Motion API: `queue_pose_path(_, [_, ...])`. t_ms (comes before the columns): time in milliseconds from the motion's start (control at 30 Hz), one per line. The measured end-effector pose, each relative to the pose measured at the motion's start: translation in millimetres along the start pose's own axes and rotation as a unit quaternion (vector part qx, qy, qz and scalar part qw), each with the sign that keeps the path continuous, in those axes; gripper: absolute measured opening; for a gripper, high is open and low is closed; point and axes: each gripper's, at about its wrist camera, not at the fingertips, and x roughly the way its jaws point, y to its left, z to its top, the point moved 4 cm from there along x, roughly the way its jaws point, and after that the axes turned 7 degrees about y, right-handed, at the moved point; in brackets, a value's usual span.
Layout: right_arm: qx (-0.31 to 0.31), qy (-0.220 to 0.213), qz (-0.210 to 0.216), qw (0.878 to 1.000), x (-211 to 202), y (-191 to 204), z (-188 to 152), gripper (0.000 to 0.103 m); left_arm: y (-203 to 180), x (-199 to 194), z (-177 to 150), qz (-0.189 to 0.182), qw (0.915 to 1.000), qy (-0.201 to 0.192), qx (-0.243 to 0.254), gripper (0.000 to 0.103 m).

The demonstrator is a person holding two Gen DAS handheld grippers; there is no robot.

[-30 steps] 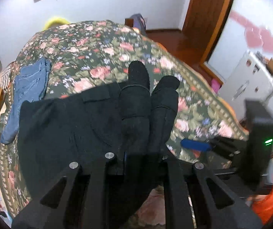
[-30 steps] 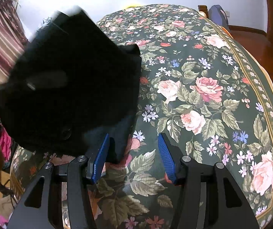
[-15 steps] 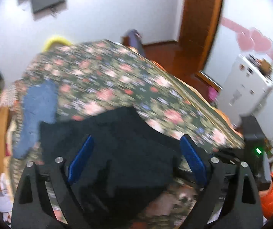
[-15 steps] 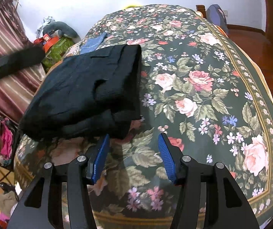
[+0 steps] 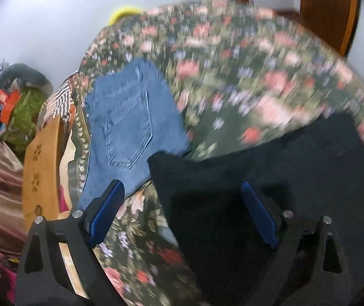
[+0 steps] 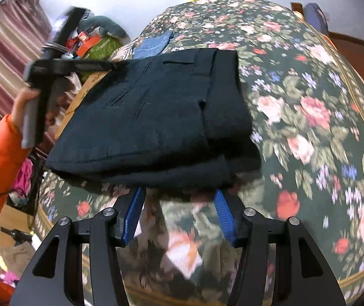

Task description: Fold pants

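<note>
The black pants (image 6: 156, 117) lie folded in a thick rectangle on the floral bed cover (image 6: 309, 102). In the left wrist view they (image 5: 271, 178) fill the lower right. My left gripper (image 5: 182, 214) is open and empty, over the pants' left corner. It shows in the right wrist view (image 6: 54, 66), held in a hand with an orange sleeve at the pants' left. My right gripper (image 6: 176, 214) is open and empty, just at the near edge of the folded pants.
Folded blue jeans (image 5: 128, 125) lie on the bed beyond the black pants, also in the right wrist view (image 6: 153, 44). A wooden board (image 5: 41, 168) stands at the bed's left edge. Clutter and a striped curtain (image 6: 1, 58) are on the left.
My left gripper let go of the black pants, opened and swung left toward the jeans. The pants dropped flat into a fold. My right gripper moved closer to their near edge.
</note>
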Motion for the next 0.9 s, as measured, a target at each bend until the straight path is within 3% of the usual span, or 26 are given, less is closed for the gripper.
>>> queue_pose_path(100, [-0.009,0.004,-0.02,1.0,6,-7,13,0.052,12,1,-16,-0.02,0.9993,-0.031,-0.009,0.097])
queue_pose_path(267, [0.005,-0.008,-0.044,0.999,10,-36,47,0.052,28,-8,-62,-0.04,0.9974,-0.03,-0.051,0.097])
queue_pose_path(433, [0.037,-0.055,-0.1,0.993,-12,-59,78,0.052,21,-30,-120,-0.101,0.9835,-0.017,-0.149,0.098])
queue_pose_path(600, [0.012,-0.081,-0.111,0.99,-47,-42,74,0.052,-16,-55,-151,-0.161,0.9755,-0.011,-0.15,0.097])
queue_pose_path(733, [-0.018,-0.075,-0.084,0.993,-55,-11,57,0.052,-22,-77,-160,-0.136,0.9811,-0.041,-0.131,0.096])
queue_pose_path(900, [-0.069,-0.057,-0.038,0.995,-40,39,29,0.052,7,-92,-164,-0.096,0.9829,-0.074,-0.139,0.095])
